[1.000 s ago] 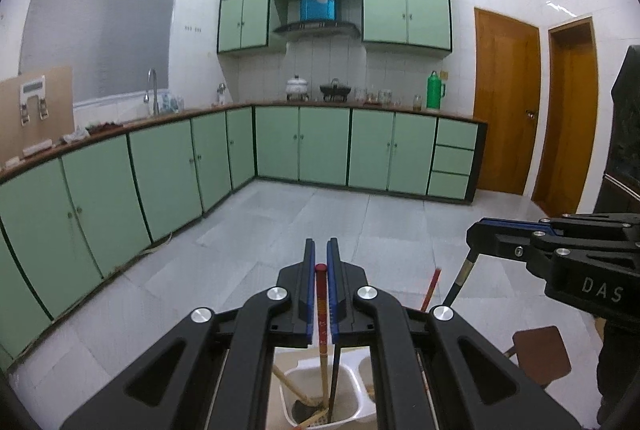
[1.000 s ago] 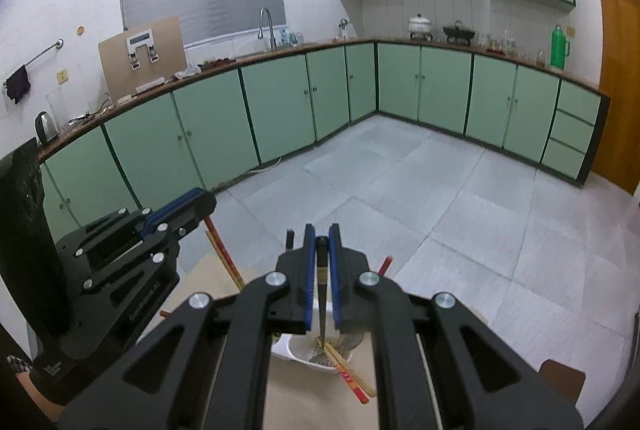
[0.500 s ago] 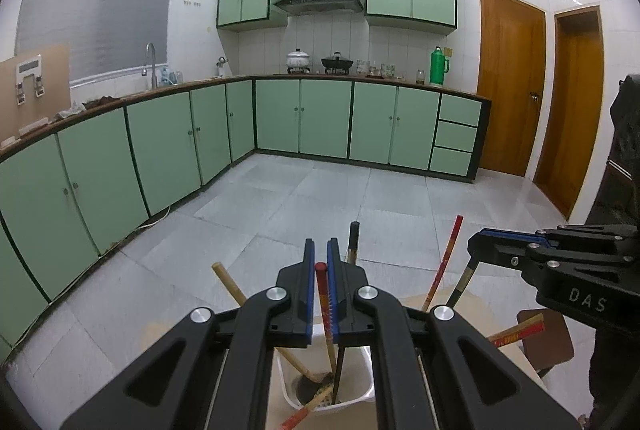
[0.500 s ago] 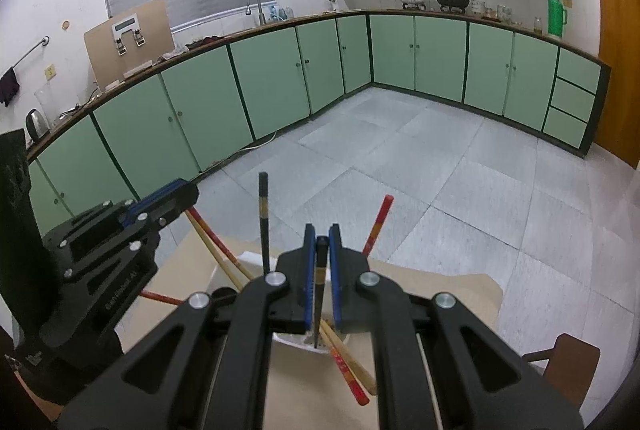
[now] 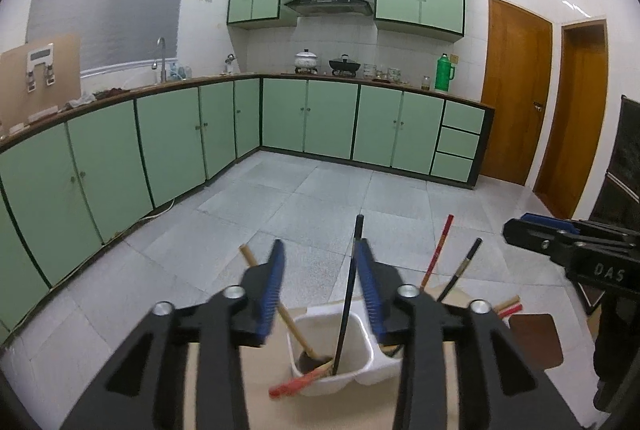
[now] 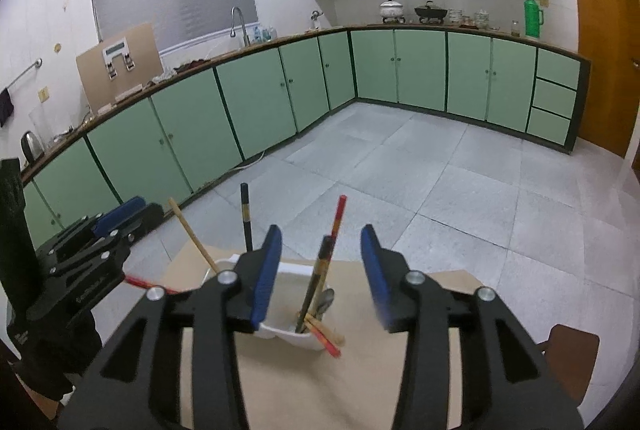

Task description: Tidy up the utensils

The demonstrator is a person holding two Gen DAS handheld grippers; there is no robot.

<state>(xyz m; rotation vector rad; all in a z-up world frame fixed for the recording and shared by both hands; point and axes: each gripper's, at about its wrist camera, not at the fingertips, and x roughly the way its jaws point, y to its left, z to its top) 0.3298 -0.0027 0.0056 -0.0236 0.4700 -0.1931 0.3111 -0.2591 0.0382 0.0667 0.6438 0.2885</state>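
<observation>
Left wrist view: both tongs, left [image 5: 320, 282] and right [image 6: 320, 266], gape apart above the white holder [image 5: 340, 378], so chopsticks [image 5: 346, 302] stand sorted inside.

The holder [image 5: 362, 358] looks like smooth white plastic with a slight gloss. A pale stick [image 5: 280, 304] in it reads as bare wood, the black chopstick [image 5: 347, 294] as matt. The desk [image 6: 352, 382] is a dull tan board. Each claw, left [image 5: 320, 292] and right [image 6: 322, 272], is matt black plastic with ribbed blue pads [image 6: 267, 270] and shiny metal screws [image 5: 408, 290].
</observation>
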